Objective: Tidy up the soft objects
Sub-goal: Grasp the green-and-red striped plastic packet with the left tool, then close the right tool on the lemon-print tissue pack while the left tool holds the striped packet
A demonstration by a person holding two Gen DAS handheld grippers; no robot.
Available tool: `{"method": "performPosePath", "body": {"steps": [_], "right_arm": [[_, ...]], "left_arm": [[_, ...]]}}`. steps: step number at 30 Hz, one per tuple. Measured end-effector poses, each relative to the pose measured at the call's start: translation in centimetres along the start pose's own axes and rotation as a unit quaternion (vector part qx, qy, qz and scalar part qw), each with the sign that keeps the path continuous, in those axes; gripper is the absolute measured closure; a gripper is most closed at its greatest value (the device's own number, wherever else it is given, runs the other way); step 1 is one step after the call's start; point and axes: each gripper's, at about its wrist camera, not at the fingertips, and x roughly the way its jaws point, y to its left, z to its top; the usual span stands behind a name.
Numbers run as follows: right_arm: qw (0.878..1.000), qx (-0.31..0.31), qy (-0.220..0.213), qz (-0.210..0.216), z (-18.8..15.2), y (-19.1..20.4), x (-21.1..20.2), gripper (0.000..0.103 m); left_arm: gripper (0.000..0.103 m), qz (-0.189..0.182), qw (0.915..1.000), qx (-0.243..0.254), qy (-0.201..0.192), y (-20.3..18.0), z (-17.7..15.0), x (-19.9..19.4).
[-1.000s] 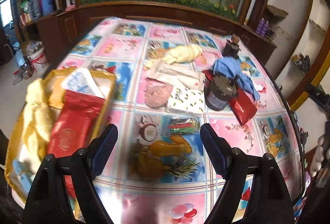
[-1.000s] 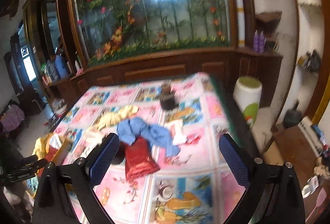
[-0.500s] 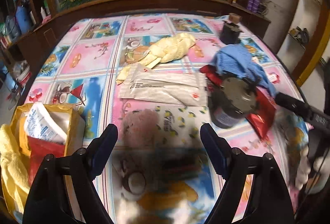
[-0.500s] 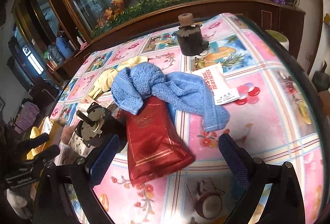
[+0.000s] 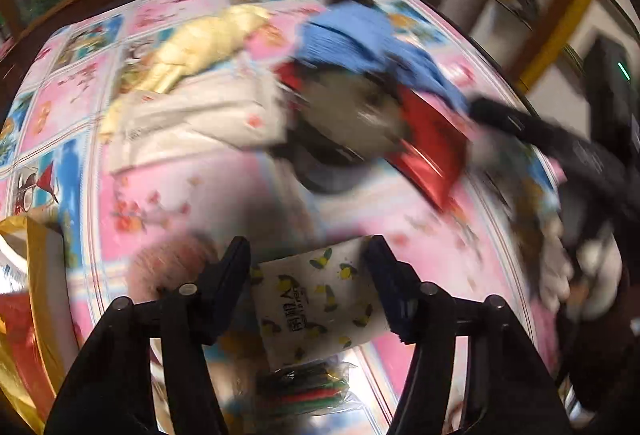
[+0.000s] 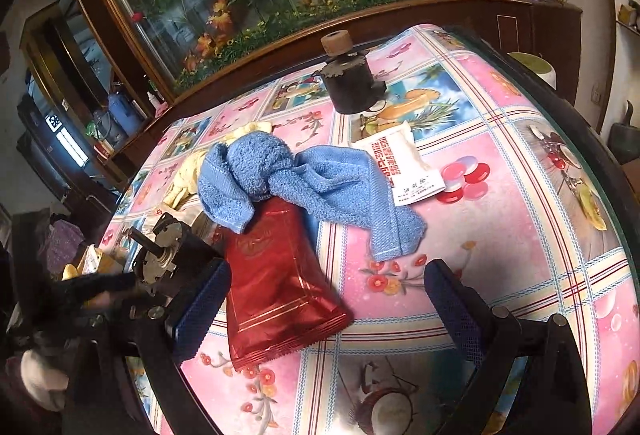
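While my left gripper (image 5: 308, 275) was closing, the white packet with yellow lemon prints (image 5: 320, 307) sat between its jaws at the near edge of the table (image 5: 192, 191); through the blur I could not tell whether the pads were pressing on it yet. A pink fuzzy thing (image 5: 168, 263) lay just left of the left finger, and I judged it could get snagged and dragged along. A soft packet might also fold and slip if pinched only at its edge. My right gripper (image 6: 324, 299) hung with jaws wide apart and nothing in them, over the red foil pouch (image 6: 276, 279). That pouch lay partly under the blue towel (image 6: 312, 183), with a dark motor (image 6: 168, 251) at its left, so lifting it might pull the towel.
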Motion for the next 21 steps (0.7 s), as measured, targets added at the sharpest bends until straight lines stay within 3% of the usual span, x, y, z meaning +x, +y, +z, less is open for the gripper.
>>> {"method": "performPosePath", "body": {"steps": [2,4,7,13,17,21], "right_arm": [[1.000,-0.006,0.001,-0.001,-0.1,0.3,0.0,0.004],[1.000,-0.009,-0.001,-0.001,-0.1,0.5,-0.1,0.004],[1.000,-0.009,-0.003,-0.002,-0.1,0.4,-0.1,0.004],[1.000,-0.021,0.008,0.012,-0.6,1.1,0.2,0.004],[0.994,-0.067,0.034,0.078,-1.7,4.3,0.1,0.004],[0.968,-0.159,0.096,0.166,-4.1,9.9,-0.3,0.005]], "left_arm": [[0.045,-0.007,0.9997,0.010,-0.022,-0.7,-1.1,-2.2],[0.042,-0.005,0.9984,-0.015,-0.053,0.0,-1.7,-4.7],[0.033,0.028,0.9948,-0.047,-0.086,1.4,-2.8,-7.1],[0.033,0.045,0.9928,-0.064,-0.091,1.2,-7.5,-7.9],[0.033,0.039,0.9945,-0.058,-0.078,0.1,-9.9,-6.7],[0.033,0.041,0.9954,-0.055,-0.068,0.0,-12.0,-6.8]]}}
